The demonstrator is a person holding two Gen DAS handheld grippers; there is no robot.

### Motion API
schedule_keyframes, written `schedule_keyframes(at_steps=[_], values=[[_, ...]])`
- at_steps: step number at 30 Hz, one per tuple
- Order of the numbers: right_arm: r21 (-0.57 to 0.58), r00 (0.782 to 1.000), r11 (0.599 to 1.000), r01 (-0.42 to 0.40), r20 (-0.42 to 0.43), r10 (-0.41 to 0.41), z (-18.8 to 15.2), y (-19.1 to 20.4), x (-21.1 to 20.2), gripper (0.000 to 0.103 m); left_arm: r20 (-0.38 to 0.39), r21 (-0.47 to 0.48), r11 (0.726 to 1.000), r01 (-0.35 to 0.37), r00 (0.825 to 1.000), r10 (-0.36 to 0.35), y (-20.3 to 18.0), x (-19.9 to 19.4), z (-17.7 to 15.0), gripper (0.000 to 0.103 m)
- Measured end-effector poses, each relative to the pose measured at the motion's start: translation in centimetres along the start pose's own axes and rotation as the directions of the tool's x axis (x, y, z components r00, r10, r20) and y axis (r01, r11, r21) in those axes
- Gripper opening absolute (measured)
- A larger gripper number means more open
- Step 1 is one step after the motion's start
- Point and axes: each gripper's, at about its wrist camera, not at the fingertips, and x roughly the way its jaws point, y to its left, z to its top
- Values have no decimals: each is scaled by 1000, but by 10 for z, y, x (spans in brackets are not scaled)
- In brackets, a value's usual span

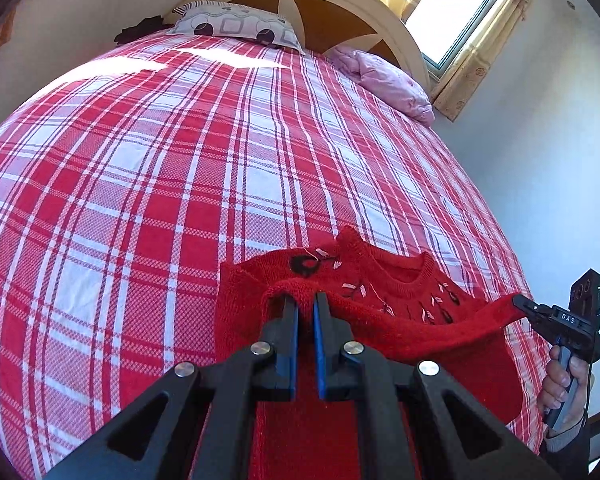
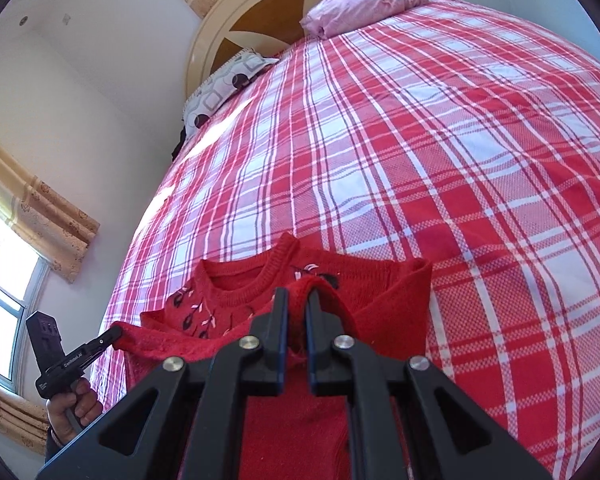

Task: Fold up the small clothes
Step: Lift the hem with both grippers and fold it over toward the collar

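Observation:
A small red knit sweater (image 1: 400, 320) with dark and pink embroidery near the collar lies at the near edge of the bed; it also shows in the right wrist view (image 2: 236, 304). My left gripper (image 1: 306, 300) is shut on one lower corner of the sweater, folded up toward the collar. My right gripper (image 2: 296, 294) is shut on the other lower corner and holds it lifted. Each gripper shows in the other's view, the right one (image 1: 518, 303) and the left one (image 2: 116, 334), pinching the stretched hem edge.
The bed has a red and white plaid sheet (image 1: 180, 160). A patterned pillow (image 1: 240, 26) and a folded pink quilt (image 1: 392, 80) lie by the round headboard (image 1: 324, 12). A curtained window (image 1: 456, 20) is on the wall beside the bed.

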Motion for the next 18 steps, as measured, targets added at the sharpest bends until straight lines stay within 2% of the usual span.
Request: schedule_keyframes(at_steps=[9, 16, 18], values=[[58, 998, 997, 46, -37, -44, 11, -24, 27, 10, -19, 3, 1000, -4, 1000, 4, 1, 24, 13, 6], [58, 996, 997, 57, -69, -53, 23, -27, 45, 11, -24, -69, 998, 3, 1000, -4, 17, 30, 18, 8], [103, 997, 994, 43, -65, -37, 28, -35, 51, 14, -16, -94, 996, 13, 1000, -14, 23, 26, 17, 8]])
